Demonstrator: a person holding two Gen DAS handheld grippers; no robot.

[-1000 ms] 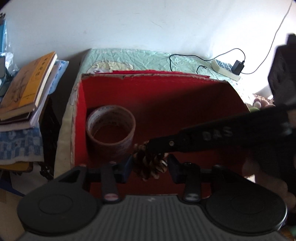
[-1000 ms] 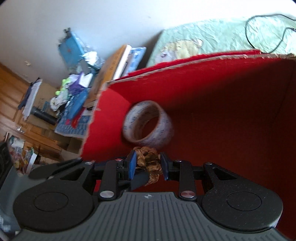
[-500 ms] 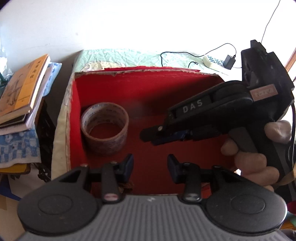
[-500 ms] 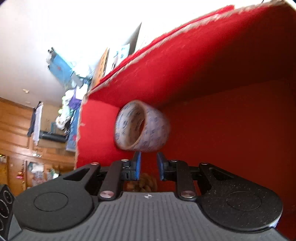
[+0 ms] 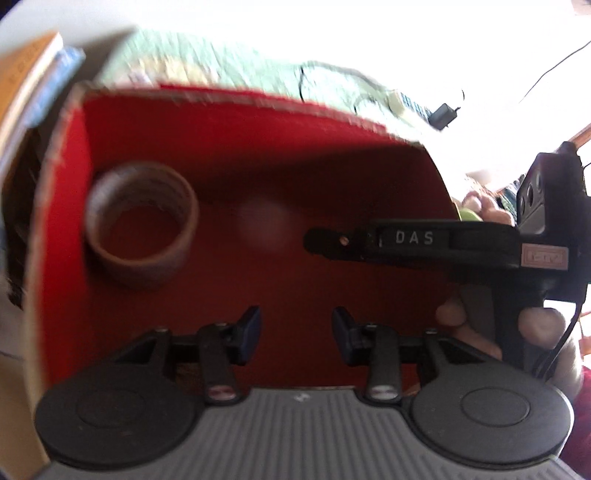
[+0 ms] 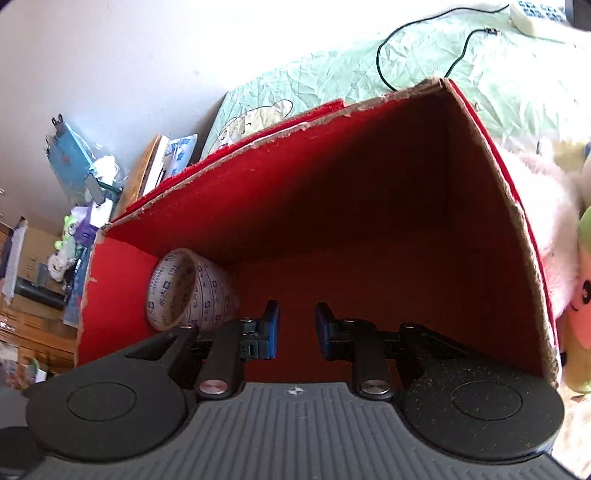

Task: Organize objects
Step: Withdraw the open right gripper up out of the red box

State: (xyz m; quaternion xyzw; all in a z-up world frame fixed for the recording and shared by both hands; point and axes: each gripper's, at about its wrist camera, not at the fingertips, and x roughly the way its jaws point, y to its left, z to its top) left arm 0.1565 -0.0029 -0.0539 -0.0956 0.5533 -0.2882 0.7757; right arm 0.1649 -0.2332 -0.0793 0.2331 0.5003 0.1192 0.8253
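Finding one tape roll [image 5: 140, 229] on the floor of the single red box [image 5: 258, 147], tucked toward its left wall near the back corner, up and left of the left gripper [image 5: 295, 328] and apart from it; from the right wrist view, spotting that same roll just left of the right gripper [image 6: 295, 328], past its left finger, not touched by either pad. Noting both claws released over the box floor, blue pads parted with nothing between them, the left pair having just eased slightly closer and the right pair slightly wider. Counting two grippers, one roll, one box. Seeing a hand [image 5: 517, 325] wrapped round the right gripper's handle at the box's right side. Beyond the box, making out one crumpled green sheet [image 6: 369, 74], one white power strip [image 6: 524, 14] with a black cable [image 6: 384, 62], one stack of books [image 6: 151, 166] to the left, and a plush toy [image 6: 546, 206] against the right wall outside
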